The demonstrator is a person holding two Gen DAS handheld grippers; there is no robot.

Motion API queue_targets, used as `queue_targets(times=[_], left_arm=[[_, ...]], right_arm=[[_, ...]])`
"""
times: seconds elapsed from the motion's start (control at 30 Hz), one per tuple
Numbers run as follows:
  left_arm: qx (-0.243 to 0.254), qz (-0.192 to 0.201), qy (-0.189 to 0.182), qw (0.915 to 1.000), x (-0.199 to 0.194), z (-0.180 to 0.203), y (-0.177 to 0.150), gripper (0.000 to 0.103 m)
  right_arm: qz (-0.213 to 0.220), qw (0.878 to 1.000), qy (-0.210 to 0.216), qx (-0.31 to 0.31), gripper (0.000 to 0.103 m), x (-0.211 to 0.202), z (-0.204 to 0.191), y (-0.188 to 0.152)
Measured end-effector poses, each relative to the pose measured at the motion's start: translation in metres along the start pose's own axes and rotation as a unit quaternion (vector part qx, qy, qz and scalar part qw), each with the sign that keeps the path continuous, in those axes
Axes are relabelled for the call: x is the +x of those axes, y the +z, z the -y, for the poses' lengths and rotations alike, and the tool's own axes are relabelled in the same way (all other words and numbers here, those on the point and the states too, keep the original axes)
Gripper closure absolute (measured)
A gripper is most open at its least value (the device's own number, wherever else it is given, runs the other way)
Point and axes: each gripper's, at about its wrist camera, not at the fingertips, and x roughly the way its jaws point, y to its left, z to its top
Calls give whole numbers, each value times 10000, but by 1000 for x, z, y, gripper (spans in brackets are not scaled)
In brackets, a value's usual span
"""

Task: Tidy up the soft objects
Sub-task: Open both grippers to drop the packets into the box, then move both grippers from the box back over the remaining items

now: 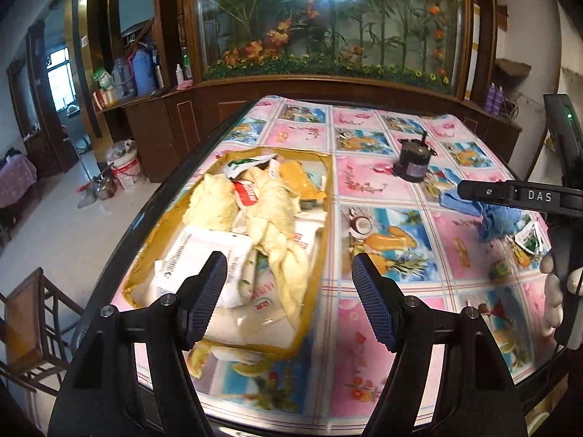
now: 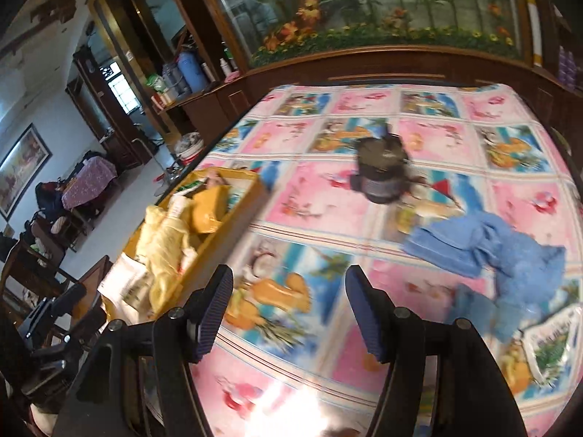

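Note:
A yellow-rimmed box (image 1: 322,218) lies on the table's left side, filled with yellow cloths (image 1: 269,215) and white packets (image 1: 204,255); it also shows in the right wrist view (image 2: 233,218). A blue cloth (image 2: 510,255) lies crumpled at the table's right, also in the left wrist view (image 1: 492,215). A small printed packet (image 2: 554,346) lies beside it. My left gripper (image 1: 289,298) is open and empty, over the box's near right edge. My right gripper (image 2: 288,313) is open and empty above the table's middle, left of the blue cloth.
A black cylindrical motor (image 1: 413,162) stands on the patterned tablecloth (image 1: 364,364) toward the back. A wooden cabinet with a glass flower display (image 1: 328,36) stands behind the table. A wooden chair (image 1: 25,327) and a white bucket (image 1: 125,167) stand on the floor at left.

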Motion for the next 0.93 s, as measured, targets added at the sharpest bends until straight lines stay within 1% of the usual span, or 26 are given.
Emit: queue_targets(times=[0.2, 0.37, 0.4, 0.43, 0.47, 0.5, 0.57, 0.6, 0.67, 0.73, 0.77, 0.8, 0.83, 0.87, 0.9, 0.93], left_arm=[[304, -125, 31, 9995, 1, 30, -2, 31], [387, -233, -7, 9990, 7, 41, -3, 31], [343, -214, -81, 9991, 8, 41, -2, 31], [281, -120, -216, 9993, 5, 39, -1, 31], [233, -15, -273, 9994, 1, 38, 1, 31], [190, 131, -281, 9993, -5, 35, 4, 31], [116, 475, -185, 9986, -21, 31, 13, 31], [79, 605, -173, 9980, -27, 27, 19, 25], [-2, 731, -151, 9972, -33, 21, 25, 12], [-182, 929, -182, 9953, -33, 13, 27, 12], [-285, 879, -232, 9954, -32, 9, 28, 12], [-424, 705, -299, 9962, -27, 4, 28, 12], [-486, 450, -226, 9975, -21, 2, 28, 12], [-471, 288, -123, 9984, -16, 1, 26, 12], [-492, 201, -30, 9986, -11, 0, 24, 12], [-537, 204, 64, 9983, -8, 0, 22, 12]], right_arm=[[170, 9992, -157, 329, 39, -24, 44, -15], [270, 9973, -267, 631, 39, -38, 76, -24], [277, 9968, -286, 692, 39, -39, 81, -26], [281, 9965, -291, 731, 39, -41, 85, -29], [283, 9962, -294, 769, 39, -42, 89, -32], [281, 9961, -296, 783, 39, -43, 91, -34], [287, 9964, -315, 737, 39, -45, 91, -39], [290, 9965, -331, 704, 39, -45, 90, -41], [296, 9970, -337, 626, 39, -45, 86, -44], [288, 9974, -305, 585, 39, -44, 83, -46], [283, 9976, -259, 584, 39, -44, 81, -48], [270, 9978, -216, 572, 39, -44, 78, -50], [246, 9981, -192, 528, 39, -43, 74, -53], [214, 9985, -195, 460, 39, -43, 70, -56], [166, 9989, -215, 376, 39, -42, 65, -59], [119, 9992, -230, 305, 39, -41, 61, -62]])
